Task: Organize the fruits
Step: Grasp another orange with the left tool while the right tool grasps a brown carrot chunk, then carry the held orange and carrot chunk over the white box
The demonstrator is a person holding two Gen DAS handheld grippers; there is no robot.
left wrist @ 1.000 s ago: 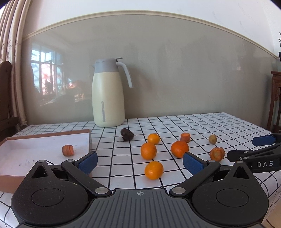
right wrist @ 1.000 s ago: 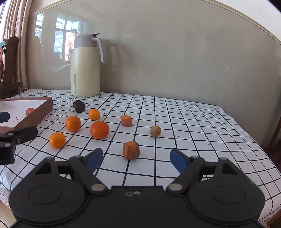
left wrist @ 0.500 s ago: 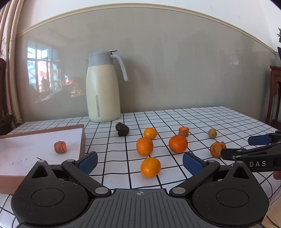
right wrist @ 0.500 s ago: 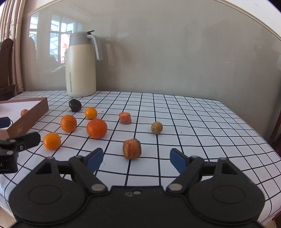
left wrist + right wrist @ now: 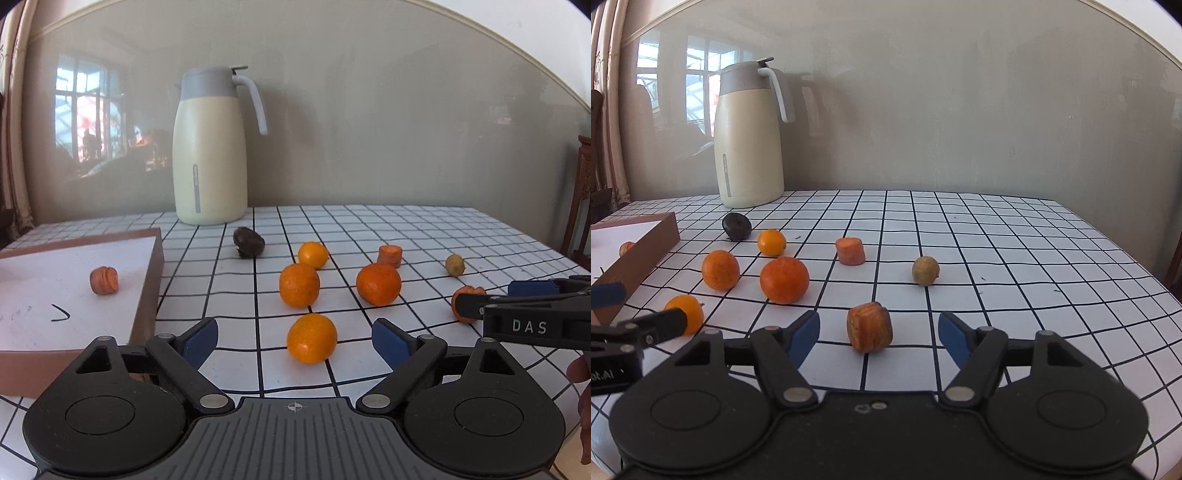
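Note:
My left gripper (image 5: 293,338) is open, its blue pads on either side of the nearest orange (image 5: 312,338) on the checked tablecloth. My right gripper (image 5: 878,332) is open around a carrot chunk (image 5: 870,326), not touching it. Three more oranges lie beyond: one (image 5: 299,285), a darker one (image 5: 378,283) and a small one (image 5: 313,254). A second carrot chunk (image 5: 850,251), a small brownish-green fruit (image 5: 925,270) and a dark fruit (image 5: 737,226) lie farther back. A carrot piece (image 5: 104,280) sits in the brown box (image 5: 147,280) at left.
A cream thermos jug (image 5: 210,147) stands at the back near the wall. The table's right edge (image 5: 1145,273) drops off toward a wooden chair. The right gripper shows in the left wrist view (image 5: 532,314); the left gripper shows in the right wrist view (image 5: 628,332).
Both grippers have moved forward and lower toward the table. The nearest orange now lies between the left pads and the carrot chunk between the right pads. No fruit has moved.

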